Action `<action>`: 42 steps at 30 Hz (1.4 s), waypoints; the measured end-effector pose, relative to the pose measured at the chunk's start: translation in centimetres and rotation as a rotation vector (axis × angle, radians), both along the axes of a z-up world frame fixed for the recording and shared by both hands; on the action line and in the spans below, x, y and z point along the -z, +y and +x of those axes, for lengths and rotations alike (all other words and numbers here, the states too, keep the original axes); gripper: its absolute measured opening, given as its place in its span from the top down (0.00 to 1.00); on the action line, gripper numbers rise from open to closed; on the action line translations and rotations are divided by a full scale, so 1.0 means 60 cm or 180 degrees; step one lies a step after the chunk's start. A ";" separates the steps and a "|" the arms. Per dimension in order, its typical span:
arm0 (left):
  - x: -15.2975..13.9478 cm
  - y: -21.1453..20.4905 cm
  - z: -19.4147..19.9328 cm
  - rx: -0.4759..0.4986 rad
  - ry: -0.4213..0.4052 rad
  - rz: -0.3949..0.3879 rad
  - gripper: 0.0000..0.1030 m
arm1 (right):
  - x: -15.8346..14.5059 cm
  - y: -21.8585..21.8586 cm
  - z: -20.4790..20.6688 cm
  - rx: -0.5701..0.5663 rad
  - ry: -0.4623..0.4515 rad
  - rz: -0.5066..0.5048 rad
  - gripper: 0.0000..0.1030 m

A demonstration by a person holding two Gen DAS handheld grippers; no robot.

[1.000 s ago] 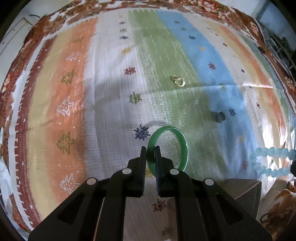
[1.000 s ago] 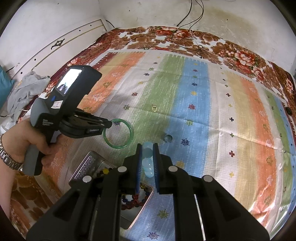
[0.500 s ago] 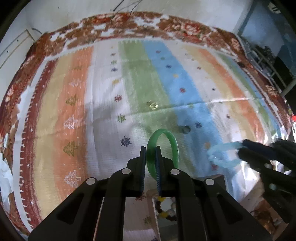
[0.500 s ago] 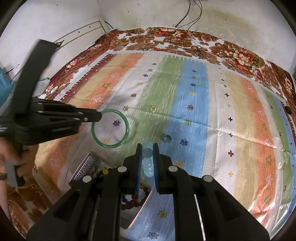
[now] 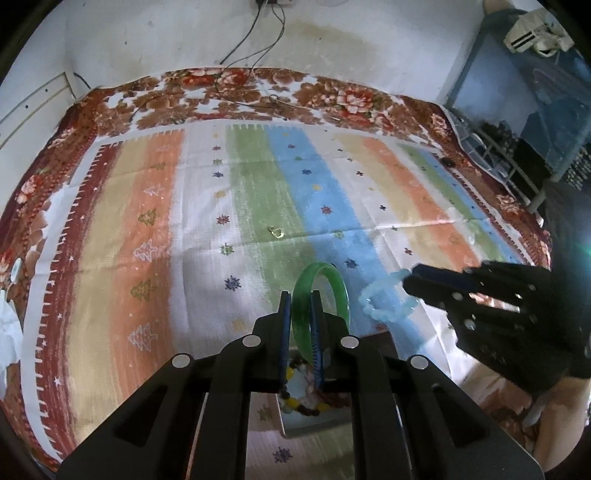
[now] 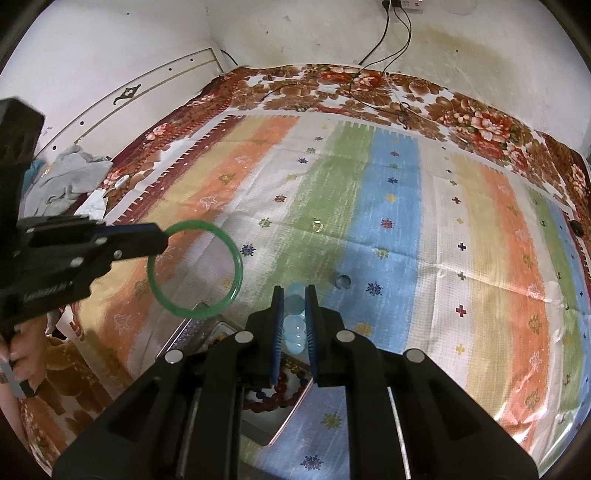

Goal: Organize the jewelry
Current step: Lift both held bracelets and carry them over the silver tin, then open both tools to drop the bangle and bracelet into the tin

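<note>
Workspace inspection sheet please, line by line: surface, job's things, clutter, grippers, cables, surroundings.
Surface: striped pastel cloth over a brown floral blanket.
Job's things: green jade bangle; pale blue bead bracelet; metal tray holding dark beaded bracelets; small gold ring and small dark ring on the cloth.
Clutter: crumpled grey cloth at the left edge.
Grippers: left gripper shut on the bangle; right gripper shut on the bead bracelet.
Cables: black cables down the wall onto the blanket.
Surroundings: stained white wall.

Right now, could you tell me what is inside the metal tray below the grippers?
The tray holds a dark red bead bracelet and some yellow beads. The gripper bodies cover much of it, so anything else inside cannot be seen.
</note>
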State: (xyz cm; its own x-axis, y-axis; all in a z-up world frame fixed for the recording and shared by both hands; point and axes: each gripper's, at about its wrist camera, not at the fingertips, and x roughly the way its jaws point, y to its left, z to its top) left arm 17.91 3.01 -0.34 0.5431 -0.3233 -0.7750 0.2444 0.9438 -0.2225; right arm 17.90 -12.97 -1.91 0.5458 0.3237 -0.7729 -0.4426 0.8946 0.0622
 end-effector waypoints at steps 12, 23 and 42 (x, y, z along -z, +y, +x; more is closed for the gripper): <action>0.014 -0.008 -0.049 0.0140 -0.0009 0.0004 0.91 | 0.009 0.010 -0.087 -0.0377 0.0130 0.0135 0.88; 0.033 -0.013 -0.050 0.0158 0.0091 0.0047 0.90 | 0.024 0.022 -0.089 -0.0483 0.0230 0.0079 0.88; 0.068 -0.007 0.032 0.0016 0.0421 0.0258 0.57 | 0.042 0.000 -0.044 -0.0188 0.0189 -0.0169 0.55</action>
